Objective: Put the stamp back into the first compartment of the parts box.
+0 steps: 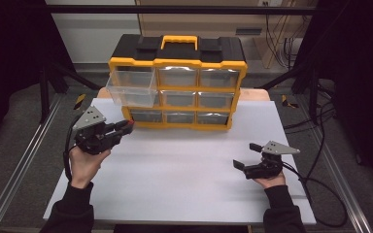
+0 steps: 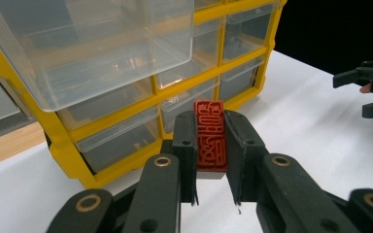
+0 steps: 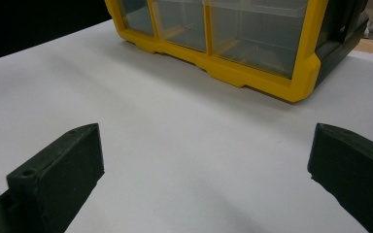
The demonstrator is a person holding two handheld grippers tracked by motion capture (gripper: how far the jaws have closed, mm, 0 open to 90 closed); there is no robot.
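A yellow and black drawer cabinet (image 1: 177, 82) with clear drawers stands at the back of the white table (image 1: 184, 174). Its top left drawer (image 1: 132, 87) is pulled out. My left gripper (image 1: 126, 127) is shut on a red carved stamp block (image 2: 210, 135), held in front of the cabinet's lower left corner, below the pulled-out drawer (image 2: 97, 43). My right gripper (image 1: 247, 155) rests low over the table at the right, its jaws open wide with nothing between them. In the right gripper view the cabinet's lower right corner (image 3: 301, 73) lies ahead.
Metal rails run along both sides of the table. Cables trail on the floor at the right (image 1: 320, 145). Bare white tabletop stretches between the two hands.
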